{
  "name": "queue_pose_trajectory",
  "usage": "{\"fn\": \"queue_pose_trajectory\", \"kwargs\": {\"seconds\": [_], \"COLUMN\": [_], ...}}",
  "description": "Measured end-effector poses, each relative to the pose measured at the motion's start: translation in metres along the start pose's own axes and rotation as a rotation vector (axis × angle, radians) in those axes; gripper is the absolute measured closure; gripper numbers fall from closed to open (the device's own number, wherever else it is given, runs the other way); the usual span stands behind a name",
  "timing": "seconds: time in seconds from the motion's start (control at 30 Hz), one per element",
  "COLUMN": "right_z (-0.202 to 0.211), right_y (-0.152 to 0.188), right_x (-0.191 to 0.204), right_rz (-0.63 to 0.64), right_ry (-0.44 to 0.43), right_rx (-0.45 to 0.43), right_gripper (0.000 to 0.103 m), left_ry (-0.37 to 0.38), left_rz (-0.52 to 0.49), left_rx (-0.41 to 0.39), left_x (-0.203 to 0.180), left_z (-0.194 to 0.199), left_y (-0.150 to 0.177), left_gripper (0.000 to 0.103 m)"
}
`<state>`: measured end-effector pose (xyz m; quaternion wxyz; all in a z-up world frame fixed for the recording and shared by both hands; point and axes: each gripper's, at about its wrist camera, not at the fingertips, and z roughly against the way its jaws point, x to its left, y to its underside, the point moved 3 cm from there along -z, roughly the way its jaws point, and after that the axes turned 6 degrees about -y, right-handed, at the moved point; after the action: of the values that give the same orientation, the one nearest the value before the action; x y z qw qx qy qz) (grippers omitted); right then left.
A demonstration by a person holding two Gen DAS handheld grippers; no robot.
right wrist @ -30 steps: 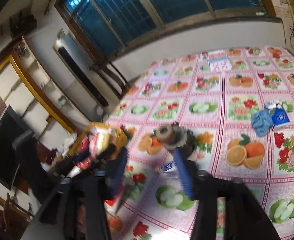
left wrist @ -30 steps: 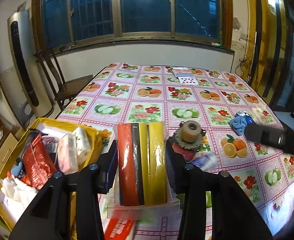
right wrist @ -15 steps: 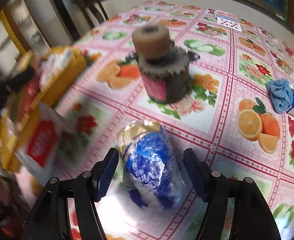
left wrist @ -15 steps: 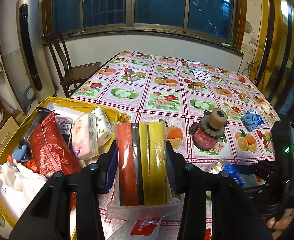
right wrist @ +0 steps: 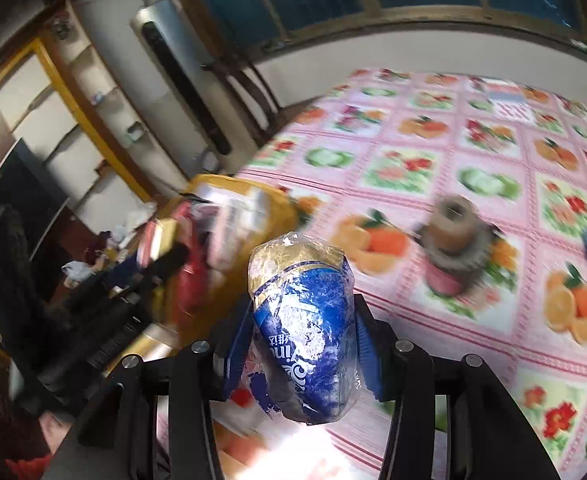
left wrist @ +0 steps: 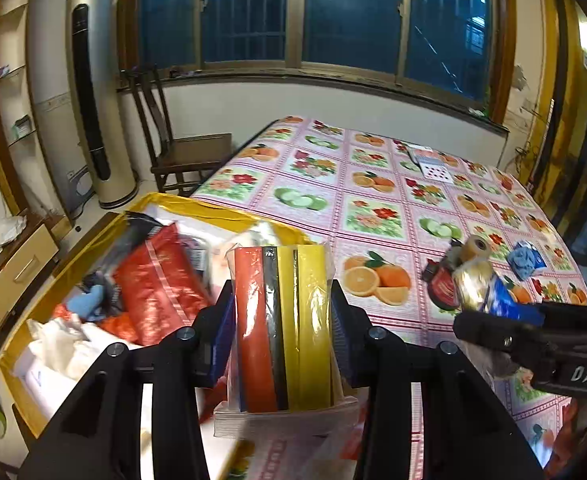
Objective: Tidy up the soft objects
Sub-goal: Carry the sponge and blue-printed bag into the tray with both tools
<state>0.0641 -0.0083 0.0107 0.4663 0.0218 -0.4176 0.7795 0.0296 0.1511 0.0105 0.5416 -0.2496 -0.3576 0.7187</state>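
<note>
Blue-and-gold packet (right wrist: 305,332) clamped between the right hand-held gripper (right wrist: 299,344) pads

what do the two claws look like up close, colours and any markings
Both are the same build: matte black angular plastic arms with round silver screw heads at the joints, ending in flat blue ribbed pads. That holds for the left claw and the right claw. Seen side-on from the left wrist camera, the right claw's black body carries white letters reading "DAS". No cables or sleeves show.
</note>
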Motion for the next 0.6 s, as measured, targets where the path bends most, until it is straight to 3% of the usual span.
{"fn": "queue_pose_trajectory", "kwargs": {"seconds": [0.27, 0.6], "right_z": [-0.073, -0.140], "right_y": [-0.026, -0.020], "right_x": [0.087, 0.133], "right_rz": [0.095, 0.126], "right_ry": [-0.079, -0.107], "right_rx": [0.056, 0.146], "right_gripper": [0.054, 0.052], "left_ry": [-0.111, -0.205], "left_rz": [0.093, 0.177], "left_rx": [-0.001, 0.073], "left_x": [0.073, 0.132], "left_z": [-0.003, -0.031], "left_y": [0.000, 0.020], "left_gripper": [0.062, 0.062]}}
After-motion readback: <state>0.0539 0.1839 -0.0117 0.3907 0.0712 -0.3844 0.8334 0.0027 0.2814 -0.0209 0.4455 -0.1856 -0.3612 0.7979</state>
